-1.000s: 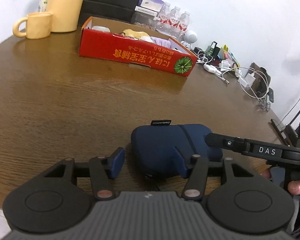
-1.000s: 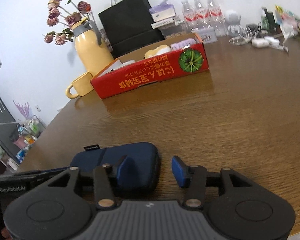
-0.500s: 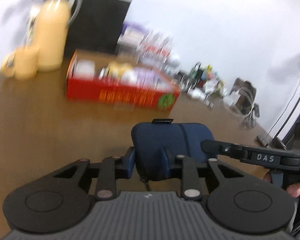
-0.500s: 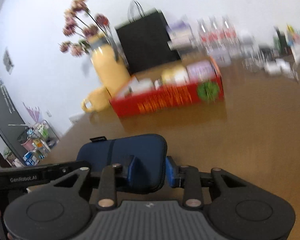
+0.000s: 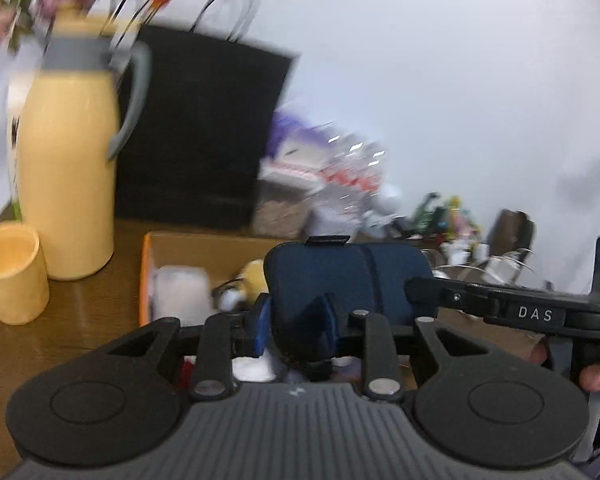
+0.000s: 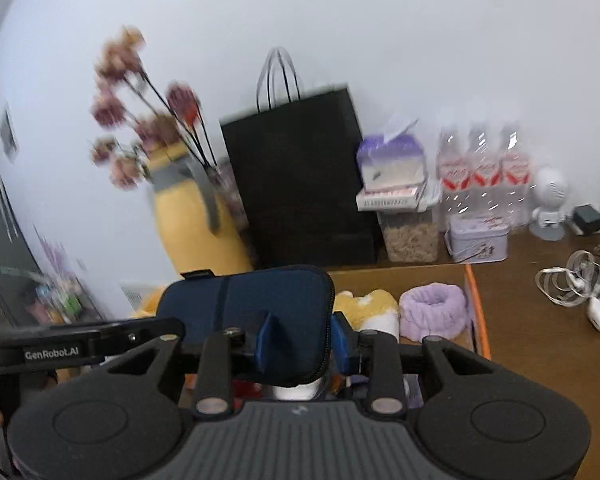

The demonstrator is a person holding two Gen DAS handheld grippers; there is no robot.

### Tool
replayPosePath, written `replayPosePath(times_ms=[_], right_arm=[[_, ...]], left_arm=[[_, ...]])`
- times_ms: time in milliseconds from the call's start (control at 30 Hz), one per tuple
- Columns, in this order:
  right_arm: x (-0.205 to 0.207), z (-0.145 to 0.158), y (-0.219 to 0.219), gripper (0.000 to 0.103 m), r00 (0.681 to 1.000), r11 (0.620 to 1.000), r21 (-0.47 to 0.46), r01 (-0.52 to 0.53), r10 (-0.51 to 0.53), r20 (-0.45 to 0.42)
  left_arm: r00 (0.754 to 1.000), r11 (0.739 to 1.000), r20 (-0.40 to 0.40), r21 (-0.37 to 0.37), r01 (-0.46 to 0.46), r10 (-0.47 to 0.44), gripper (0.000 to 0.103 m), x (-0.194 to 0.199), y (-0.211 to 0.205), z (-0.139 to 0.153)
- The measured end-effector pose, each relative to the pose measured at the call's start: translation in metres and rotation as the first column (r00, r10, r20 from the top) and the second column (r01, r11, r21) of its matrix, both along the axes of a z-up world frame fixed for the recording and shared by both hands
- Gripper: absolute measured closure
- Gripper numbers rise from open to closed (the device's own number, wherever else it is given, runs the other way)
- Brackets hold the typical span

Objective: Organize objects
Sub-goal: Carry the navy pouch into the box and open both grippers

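Observation:
A navy zip case (image 5: 340, 280) hangs in the air, held by both grippers. My left gripper (image 5: 294, 322) is shut on its left end. My right gripper (image 6: 300, 340) is shut on its right end, where the case (image 6: 252, 304) stands upright between the blue pads. The case is above the open cardboard box (image 5: 204, 244), whose orange rim (image 6: 476, 304) shows in the right wrist view. Inside the box lie a purple headband (image 6: 434, 310), a yellow-and-white plush item (image 6: 370, 308) and a white object (image 5: 180, 288).
A yellow jug (image 5: 68, 168) with dried flowers and a yellow mug (image 5: 12, 276) stand left of the box. A black paper bag (image 6: 300, 176), water bottles (image 6: 484, 176), a tin (image 6: 478, 238) and cables (image 6: 580, 276) line the back and right of the wooden table (image 6: 540, 352).
Both grippers closed on the case, lifted it off the table and carried it forward to above the box. The view is blurred by motion.

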State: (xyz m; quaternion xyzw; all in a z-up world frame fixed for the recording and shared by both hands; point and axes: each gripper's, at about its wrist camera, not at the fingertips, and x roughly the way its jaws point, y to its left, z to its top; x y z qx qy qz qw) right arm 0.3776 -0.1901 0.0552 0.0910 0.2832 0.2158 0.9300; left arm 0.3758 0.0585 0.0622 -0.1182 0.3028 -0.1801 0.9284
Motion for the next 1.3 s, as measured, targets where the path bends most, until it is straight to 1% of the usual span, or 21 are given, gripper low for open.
replayPosePath(times_ms=[167, 233, 267, 300, 333, 400, 467, 533, 567, 600, 633, 700, 733, 767, 800, 1000, 1067, 1133, 1167, 1233, 1300], right_arm=[[0.079, -0.049, 0.032, 0.073, 0.991, 0.998, -0.066, -0.009, 0.000, -0.137], [0.101, -0.076, 0.041, 0.072, 0.971, 0.995, -0.091, -0.040, 0.017, -0.239], [0.110, -0.091, 0.045, 0.071, 0.955, 0.994, -0.100, -0.048, 0.016, -0.297], [0.116, -0.102, 0.048, 0.070, 0.939, 0.992, -0.110, -0.056, 0.015, -0.344], [0.119, -0.108, 0.049, 0.069, 0.934, 0.992, -0.115, -0.049, 0.005, -0.357], [0.118, -0.109, 0.046, 0.068, 0.948, 0.995, -0.085, -0.054, 0.024, -0.318], [0.118, -0.104, 0.046, 0.068, 0.959, 0.996, -0.075, -0.053, 0.030, -0.282], [0.118, -0.100, 0.050, 0.068, 0.973, 0.995, -0.086, -0.042, 0.021, -0.231], [0.120, -0.101, 0.052, 0.069, 0.974, 0.995, -0.091, -0.042, 0.021, -0.224], [0.121, -0.104, 0.054, 0.069, 0.973, 0.994, -0.097, -0.042, 0.019, -0.228], [0.121, -0.108, 0.057, 0.069, 0.974, 0.992, -0.116, -0.045, 0.018, -0.224], [0.117, -0.112, 0.063, 0.069, 0.980, 0.986, -0.155, -0.057, 0.025, -0.199], [0.114, -0.110, 0.064, 0.069, 0.980, 0.983, -0.168, -0.068, 0.034, -0.197], [0.112, -0.109, 0.063, 0.070, 0.977, 0.982, -0.173, -0.081, 0.044, -0.211], [0.110, -0.108, 0.061, 0.070, 0.973, 0.981, -0.170, -0.091, 0.051, -0.225], [0.105, -0.115, 0.059, 0.068, 0.982, 0.979, -0.195, -0.054, 0.017, -0.186], [0.103, -0.113, 0.060, 0.068, 0.984, 0.978, -0.201, -0.057, 0.020, -0.178], [0.098, -0.104, 0.055, 0.068, 0.981, 0.984, -0.171, -0.052, 0.019, -0.191], [0.091, -0.097, 0.050, 0.067, 0.986, 0.987, -0.154, -0.043, 0.017, -0.167], [0.078, -0.079, 0.041, 0.058, 0.994, 0.991, -0.135, -0.016, 0.001, -0.108], [0.064, -0.062, 0.032, 0.054, 0.997, 0.992, -0.127, 0.001, -0.011, -0.078]], left_arm=[[0.988, 0.995, -0.152, 0.101, -0.018, 0.034, 0.074, 0.067, 0.007, -0.053], [0.972, 0.991, -0.232, 0.134, -0.002, 0.034, 0.069, 0.082, 0.010, -0.079], [0.972, 0.989, -0.232, 0.147, 0.004, 0.031, 0.071, 0.083, 0.011, -0.086], [0.980, 0.989, -0.198, 0.150, 0.012, 0.018, 0.063, 0.081, 0.012, -0.087], [0.986, 0.987, -0.168, 0.159, 0.018, 0.009, 0.054, 0.077, 0.013, -0.086], [0.995, 0.985, -0.100, 0.171, -0.006, 0.023, 0.043, 0.073, 0.014, -0.080], [0.998, 0.983, -0.059, 0.184, -0.022, 0.034, 0.042, 0.075, 0.014, -0.075], [0.997, 0.981, -0.023, 0.183, -0.065, 0.071, 0.048, 0.082, 0.016, -0.073], [0.997, 0.980, -0.029, 0.189, -0.065, 0.071, 0.054, 0.089, 0.009, -0.074], [0.997, 0.979, -0.046, 0.194, -0.055, 0.065, 0.075, 0.089, 0.005, -0.077], [0.996, 0.974, -0.062, 0.220, -0.051, 0.066, 0.078, 0.091, 0.000, -0.083], [0.998, 0.952, -0.006, 0.300, -0.051, 0.055, 0.078, 0.081, -0.010, -0.090], [0.999, 0.943, -0.010, 0.328, -0.045, 0.051, 0.079, 0.077, -0.014, -0.094], [0.997, 0.941, -0.038, 0.334, -0.044, 0.060, 0.079, 0.075, -0.017, -0.099], [0.998, 0.938, -0.029, 0.345, -0.048, 0.061, 0.079, 0.072, -0.021, -0.102], [0.999, 0.911, -0.012, 0.410, -0.039, 0.048, 0.080, 0.071, -0.037, -0.105], [0.998, 0.936, -0.036, 0.351, -0.033, 0.049, 0.075, 0.073, -0.025, -0.097], [0.997, 0.958, -0.042, 0.282, -0.057, 0.072, 0.072, 0.066, -0.009, -0.083], [0.997, 0.961, -0.017, 0.268, -0.071, 0.078, 0.070, 0.059, -0.003, -0.073], [0.995, 0.958, 0.033, 0.268, -0.099, 0.094, 0.055, 0.041, 0.004, -0.052], [0.992, 0.955, 0.058, 0.268, -0.126, 0.115, 0.046, 0.025, 0.006, -0.034]])
